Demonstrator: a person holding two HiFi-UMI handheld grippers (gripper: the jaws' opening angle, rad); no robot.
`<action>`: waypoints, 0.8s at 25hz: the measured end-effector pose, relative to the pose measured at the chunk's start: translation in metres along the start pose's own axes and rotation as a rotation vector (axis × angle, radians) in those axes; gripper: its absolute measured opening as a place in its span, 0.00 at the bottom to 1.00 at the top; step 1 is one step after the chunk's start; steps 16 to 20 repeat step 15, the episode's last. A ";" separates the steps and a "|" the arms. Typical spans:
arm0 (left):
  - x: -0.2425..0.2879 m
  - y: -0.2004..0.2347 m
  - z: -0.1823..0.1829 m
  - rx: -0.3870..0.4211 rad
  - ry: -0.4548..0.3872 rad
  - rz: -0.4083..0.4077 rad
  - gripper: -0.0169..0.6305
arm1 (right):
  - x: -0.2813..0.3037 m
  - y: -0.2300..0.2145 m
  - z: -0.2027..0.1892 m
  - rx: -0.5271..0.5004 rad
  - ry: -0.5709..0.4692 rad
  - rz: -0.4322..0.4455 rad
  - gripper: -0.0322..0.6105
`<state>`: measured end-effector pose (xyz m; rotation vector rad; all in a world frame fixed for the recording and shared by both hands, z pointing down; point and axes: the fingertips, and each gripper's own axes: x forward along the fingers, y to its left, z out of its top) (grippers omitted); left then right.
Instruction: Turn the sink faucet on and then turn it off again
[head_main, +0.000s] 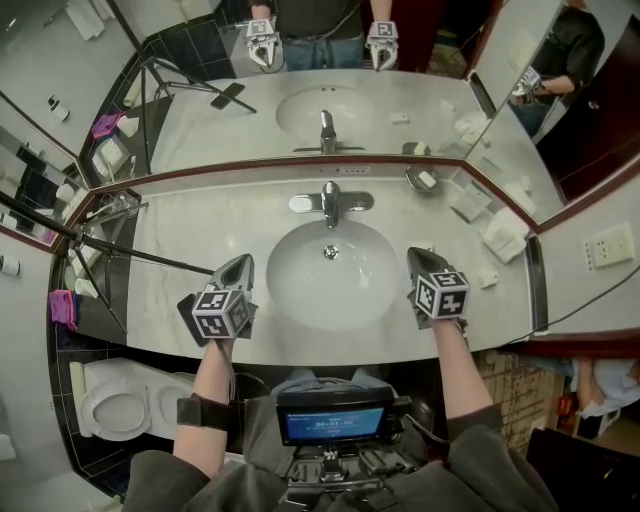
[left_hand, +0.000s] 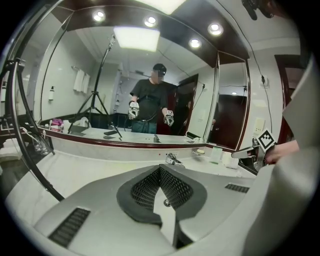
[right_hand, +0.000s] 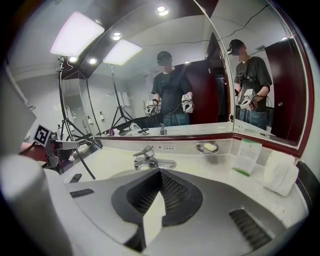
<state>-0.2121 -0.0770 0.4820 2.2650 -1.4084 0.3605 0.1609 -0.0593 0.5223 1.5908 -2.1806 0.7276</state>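
Observation:
A chrome faucet (head_main: 331, 203) with a single lever stands behind the oval white sink basin (head_main: 330, 285); I see no stream of water below its spout. My left gripper (head_main: 243, 264) hovers over the counter at the basin's left rim, shut and holding nothing. My right gripper (head_main: 418, 257) hovers at the basin's right rim, also shut and holding nothing. Both point toward the mirror and are well short of the faucet. In the left gripper view the faucet (left_hand: 173, 159) sits just beyond the shut left gripper (left_hand: 160, 170). In the right gripper view the faucet (right_hand: 148, 159) lies past the shut right gripper (right_hand: 160, 173).
A soap dish (head_main: 423, 179) sits at the back right of the marble counter (head_main: 200, 225). Folded white towels (head_main: 505, 235) and a small card (right_hand: 248, 156) lie at the right. A tripod leg (head_main: 130, 250) crosses the counter's left part. A toilet (head_main: 120, 405) stands below left. Mirrors line the back and right walls.

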 end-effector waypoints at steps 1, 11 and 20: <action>0.001 0.000 0.000 -0.006 0.000 -0.001 0.03 | 0.001 0.000 0.000 -0.002 0.001 0.001 0.07; 0.006 0.003 -0.006 0.010 0.021 0.008 0.03 | 0.009 0.001 -0.003 -0.016 0.013 0.011 0.07; 0.007 0.003 -0.005 0.010 0.023 0.009 0.03 | 0.010 0.000 -0.003 -0.019 0.016 0.012 0.07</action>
